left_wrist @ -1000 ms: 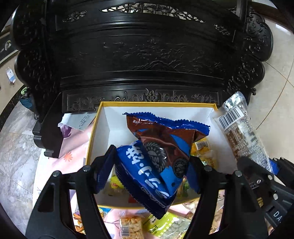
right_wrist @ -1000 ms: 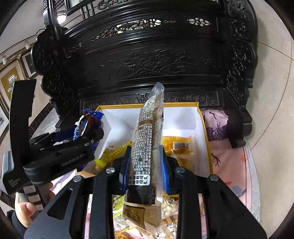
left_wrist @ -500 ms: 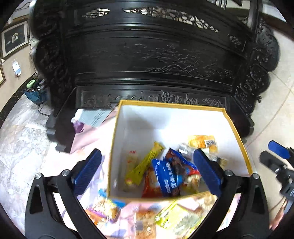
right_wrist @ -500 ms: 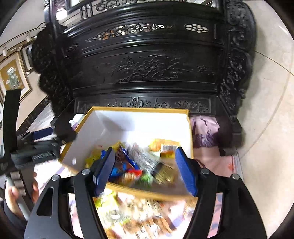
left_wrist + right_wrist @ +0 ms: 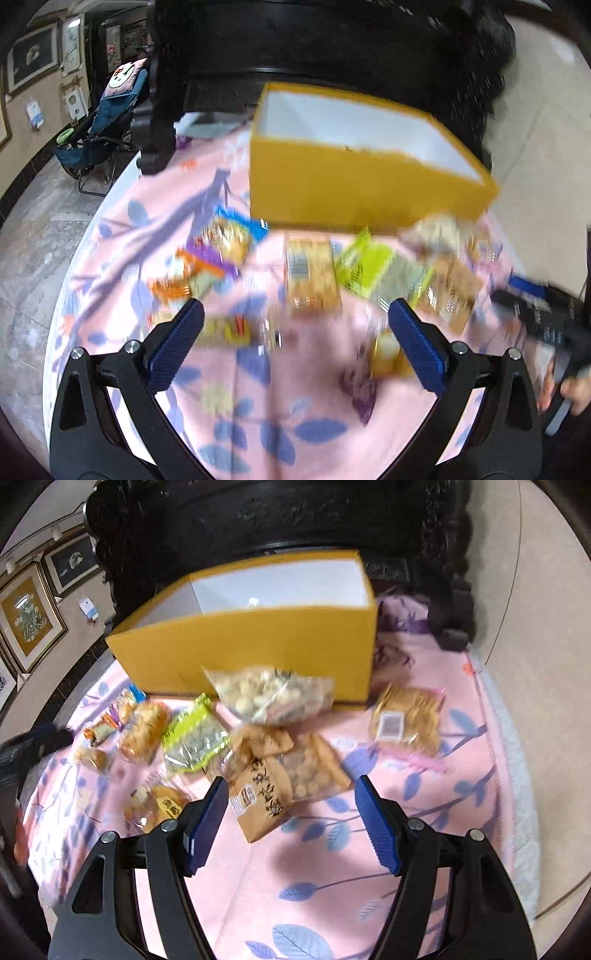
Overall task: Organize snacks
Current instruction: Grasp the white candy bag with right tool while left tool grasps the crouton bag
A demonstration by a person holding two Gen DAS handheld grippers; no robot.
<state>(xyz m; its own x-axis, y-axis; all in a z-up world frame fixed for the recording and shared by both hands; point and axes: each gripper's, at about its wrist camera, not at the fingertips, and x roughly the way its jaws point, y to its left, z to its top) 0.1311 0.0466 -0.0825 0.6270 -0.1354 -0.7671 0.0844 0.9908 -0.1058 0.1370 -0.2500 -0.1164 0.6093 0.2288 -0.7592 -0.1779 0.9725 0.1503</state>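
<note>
A yellow box (image 5: 365,192) with a white inside stands at the back of the pink cloth; it also shows in the right wrist view (image 5: 258,642). Several snack packets lie in front of it: a brown paper bag (image 5: 269,775), a clear bag of pale balls (image 5: 273,698), a green packet (image 5: 192,738), a golden packet (image 5: 406,720). My left gripper (image 5: 295,328) is open and empty over blurred packets, among them a tan one (image 5: 310,273). My right gripper (image 5: 291,808) is open and empty, just in front of the brown bag.
The pink floral cloth (image 5: 332,886) covers a round table with its edge at the right (image 5: 517,775). Dark carved furniture (image 5: 295,517) stands behind the box. A folding chair (image 5: 103,125) stands on the floor at the left. The other gripper shows at the right (image 5: 535,314).
Both grippers let their packets go into the box, opened, and pulled back and down to the packets on the cloth. The left view is now blurred by motion.
</note>
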